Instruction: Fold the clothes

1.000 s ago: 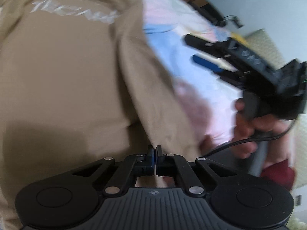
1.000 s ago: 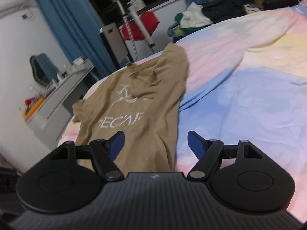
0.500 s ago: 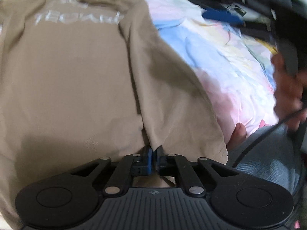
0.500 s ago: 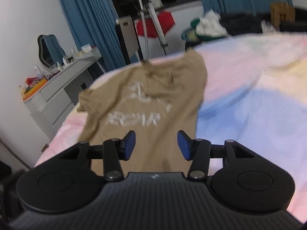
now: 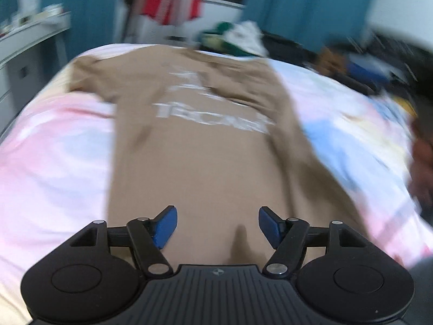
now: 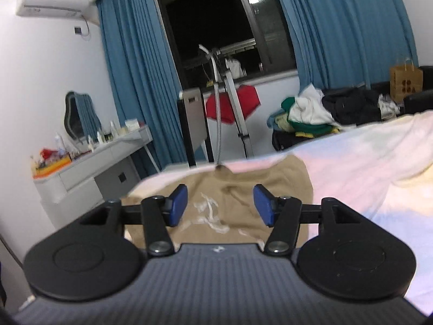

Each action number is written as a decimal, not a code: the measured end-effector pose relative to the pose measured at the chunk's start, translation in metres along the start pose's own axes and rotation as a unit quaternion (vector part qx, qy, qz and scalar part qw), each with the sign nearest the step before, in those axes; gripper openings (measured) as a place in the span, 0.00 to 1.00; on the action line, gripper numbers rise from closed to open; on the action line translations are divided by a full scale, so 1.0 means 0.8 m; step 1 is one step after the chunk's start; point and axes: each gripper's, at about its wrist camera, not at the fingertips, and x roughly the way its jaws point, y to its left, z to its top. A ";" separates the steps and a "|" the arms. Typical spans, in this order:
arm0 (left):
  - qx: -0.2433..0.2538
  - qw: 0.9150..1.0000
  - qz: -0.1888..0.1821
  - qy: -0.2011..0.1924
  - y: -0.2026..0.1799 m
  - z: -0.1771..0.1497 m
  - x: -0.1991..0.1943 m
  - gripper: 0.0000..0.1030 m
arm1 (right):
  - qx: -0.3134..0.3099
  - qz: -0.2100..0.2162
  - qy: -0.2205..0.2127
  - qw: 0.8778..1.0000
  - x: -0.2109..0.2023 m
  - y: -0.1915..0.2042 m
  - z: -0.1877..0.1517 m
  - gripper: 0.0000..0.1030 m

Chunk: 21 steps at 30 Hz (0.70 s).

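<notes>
Blue curtains hung behind a bed with a pink and blue sheet. On the bed lay a tan T-shirt, spread flat with white letters facing up and its right side folded over. The left claw was wide open above the shirt's bottom edge, holding nothing. The right claw was open too, over the shirt. Beyond the shirt sat a pile of clothes, and a grey dresser stood left of it.

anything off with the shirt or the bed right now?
Mostly fine. The tan T-shirt lies print-up on the pastel bedspread, but its right side is folded over in a crooked, rumpled strip. Left gripper and right gripper are open, holding nothing.
</notes>
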 end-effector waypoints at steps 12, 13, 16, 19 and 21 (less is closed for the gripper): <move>-0.012 0.995 0.079 -0.058 0.065 0.096 0.011 0.87 | 0.031 -0.007 0.120 0.992 0.041 -0.008 -0.034 0.78; -0.025 0.996 0.073 -0.055 0.073 0.106 0.017 0.89 | 0.034 -0.002 0.122 0.992 0.041 -0.008 -0.036 0.81; -0.049 0.994 0.070 -0.068 0.094 0.135 0.035 0.94 | 0.044 0.012 0.128 0.991 0.043 -0.009 -0.040 0.82; -0.055 0.992 0.078 -0.082 0.109 0.159 0.059 0.95 | 0.053 0.011 0.127 0.990 0.050 -0.011 -0.038 0.82; -0.055 0.991 0.080 -0.090 0.119 0.170 0.077 0.95 | 0.056 0.009 0.128 0.990 0.053 -0.013 -0.039 0.82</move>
